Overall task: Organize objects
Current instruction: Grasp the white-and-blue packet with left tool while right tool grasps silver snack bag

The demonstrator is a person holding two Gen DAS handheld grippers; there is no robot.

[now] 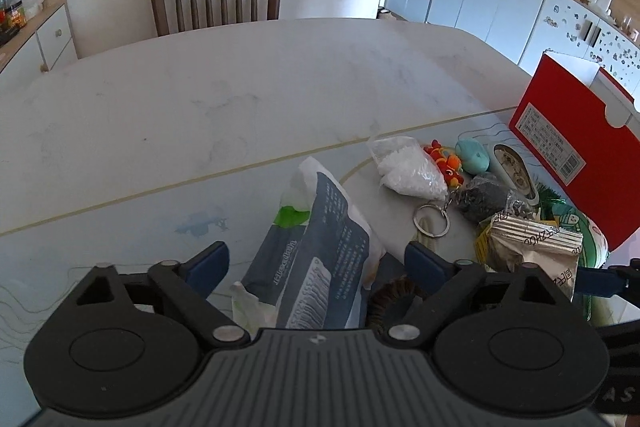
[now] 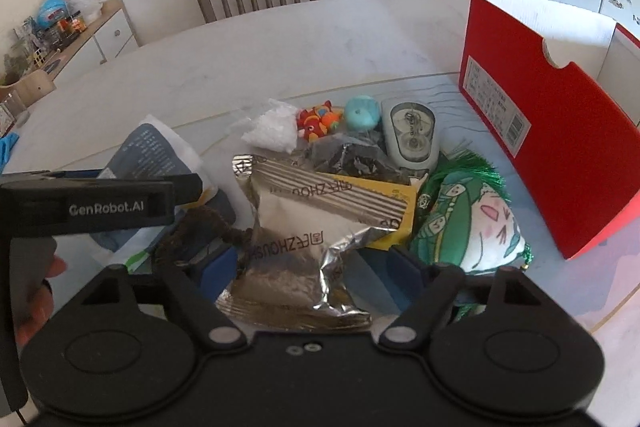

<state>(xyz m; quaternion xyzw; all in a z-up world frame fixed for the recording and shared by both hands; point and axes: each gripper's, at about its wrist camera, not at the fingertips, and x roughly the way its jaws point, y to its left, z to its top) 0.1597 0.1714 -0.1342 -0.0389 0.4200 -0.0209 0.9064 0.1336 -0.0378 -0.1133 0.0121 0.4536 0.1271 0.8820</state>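
**Two claws straddling two packets, neither yet pinched**

The left claw [image 1: 316, 263] stands with its jaws apart around the grey-blue wipes pack [image 1: 320, 247], low in the middle of the left wrist view; gaps show on both sides of the pack, so no pad presses on it. The right claw [image 2: 316, 263] is likewise spread, its blue pads either side of the silver foil pouch [image 2: 296, 247] at lower centre of the right wrist view, close to the crinkled foil but apparently not squeezing it.

The red box [image 2: 560, 147], the largest thing here, stands open at the right edge of both views and is the likely home for the clutter. The white worktop [image 1: 240, 87] is bare across the upper half. Between box and pouch lies the green-haired plush [image 2: 472, 219], partly on the pouch's right side. Behind it sit a grey tape dispenser [image 2: 410, 135], a yellow packet [image 2: 396, 211] under the pouch, a dark bag [image 2: 344, 155], a bag of white granules [image 2: 272, 135], a teal case [image 2: 362, 113], an orange toy [image 2: 320, 121] and, in the left wrist view, a key ring [image 1: 431, 221].

To do this well, I judge each claw should sink until the pads bracket the packet's body, not its flimsy edge, then pinch gently; foil slips and puffs. The two claws sit near each other, so lifting one at a time avoids a knock. Watch the brown fuzzy loop [image 2: 200, 227] lying between the two packets; it could snag.
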